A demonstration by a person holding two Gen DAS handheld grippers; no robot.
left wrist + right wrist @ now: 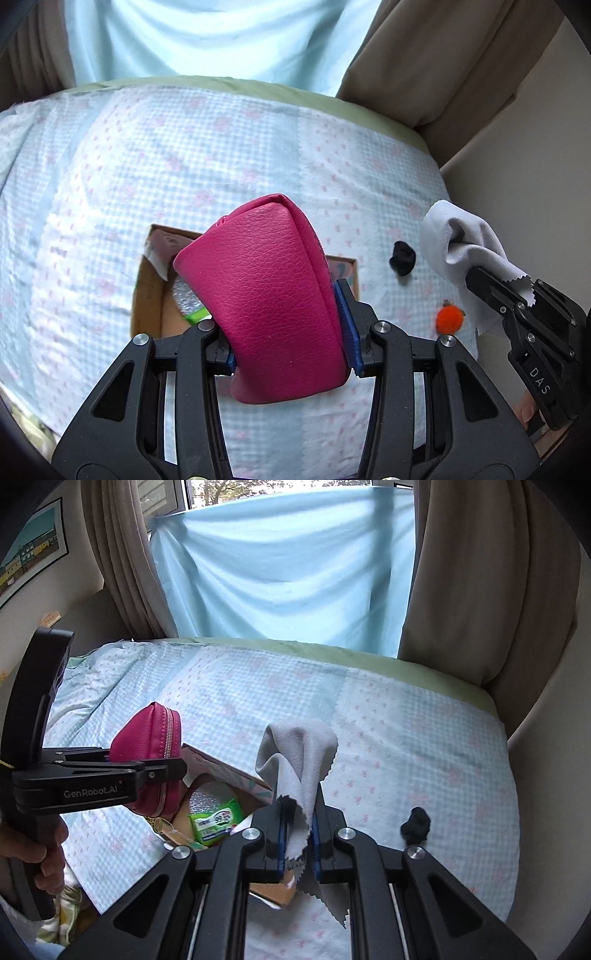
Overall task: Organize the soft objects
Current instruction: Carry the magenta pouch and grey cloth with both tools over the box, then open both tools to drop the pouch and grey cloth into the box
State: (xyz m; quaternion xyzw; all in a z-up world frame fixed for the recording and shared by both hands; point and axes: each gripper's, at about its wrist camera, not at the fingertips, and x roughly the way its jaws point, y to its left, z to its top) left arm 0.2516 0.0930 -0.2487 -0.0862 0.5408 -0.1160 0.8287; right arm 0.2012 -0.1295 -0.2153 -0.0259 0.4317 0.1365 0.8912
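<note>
Above the open cardboard box (221, 812), the left tool (288, 332) clamps a pink leather zip pouch (273, 295), nearer it; beside, the right tool (297, 834) pinches a grey pinked-edge cloth (299, 760).

Right gripper (298, 834) pinches grey cloth (299, 764), cloth standing up above jaws, zigzag edge hanging below. Left gripper (177, 766) at left grips pink zip pouch (147, 738), hand (33, 845) on handle. Cardboard box (236, 771) beneath, green packet (216, 821) inside. Black item (416, 825) on checked bedspread (406, 738), right.
</note>
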